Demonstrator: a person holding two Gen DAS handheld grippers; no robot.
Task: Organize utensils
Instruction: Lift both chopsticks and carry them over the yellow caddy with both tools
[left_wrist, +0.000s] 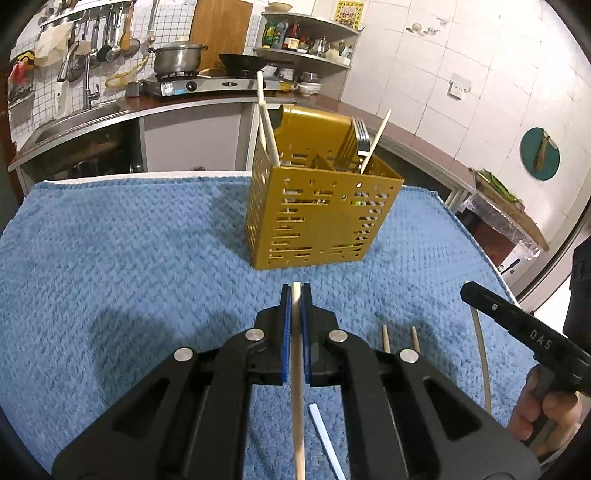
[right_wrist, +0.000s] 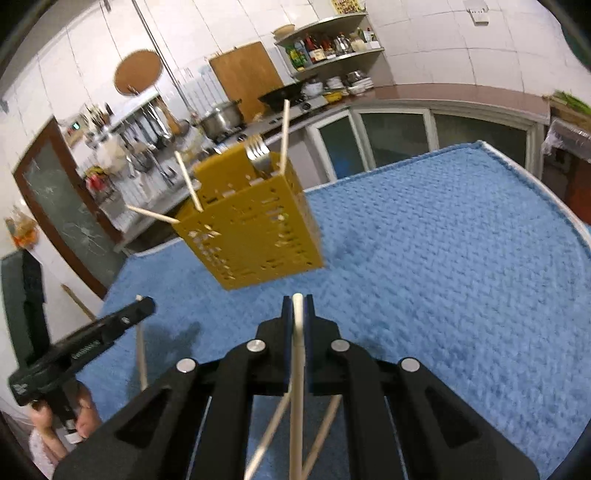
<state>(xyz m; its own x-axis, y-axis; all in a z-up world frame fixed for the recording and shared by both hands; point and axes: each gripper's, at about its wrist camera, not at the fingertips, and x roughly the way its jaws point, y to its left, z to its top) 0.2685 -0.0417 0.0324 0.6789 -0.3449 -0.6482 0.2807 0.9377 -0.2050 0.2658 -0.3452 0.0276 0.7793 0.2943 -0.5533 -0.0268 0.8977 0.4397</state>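
Left wrist view shows my left gripper (left_wrist: 296, 295) clamped tight on a pale wooden chopstick (left_wrist: 297, 387), which runs back between the blue pads (left_wrist: 284, 332) toward the camera. Ahead of it the gold perforated utensil holder (left_wrist: 317, 221) stands upright on the blue towel (left_wrist: 129, 258), nearer the far edge than the near one. Inside the holder I count forks (left_wrist: 356, 138) at the back right, two chopsticks leaning at the left corner (left_wrist: 267, 125) and another slanting out at the right (left_wrist: 376, 140).

On the towel near its near edge, three pieces are left: two thin wooden sticks (left_wrist: 386, 338) poking out just right of my left gripper, and a flat white stick (left_wrist: 325, 435) lying beneath it.

From the right wrist view, my right gripper (right_wrist: 297, 306) is likewise pinched shut on a whitish chopstick (right_wrist: 297, 387), held clear of the towel and aimed toward the holder (right_wrist: 255, 236). Loose sticks (right_wrist: 273, 424) cross below its body. The left gripper (right_wrist: 136, 308) shows at the left of this view with a hand (right_wrist: 81, 413) on its grip.

My read: the job is well past its start, as the forks and several chopsticks are already stowed. Both grippers carry one chopstick each, neither yet over the holder's mouth, so two drops are pending, then the few sticks at the near edge. I can't tell which compartment each belongs in.
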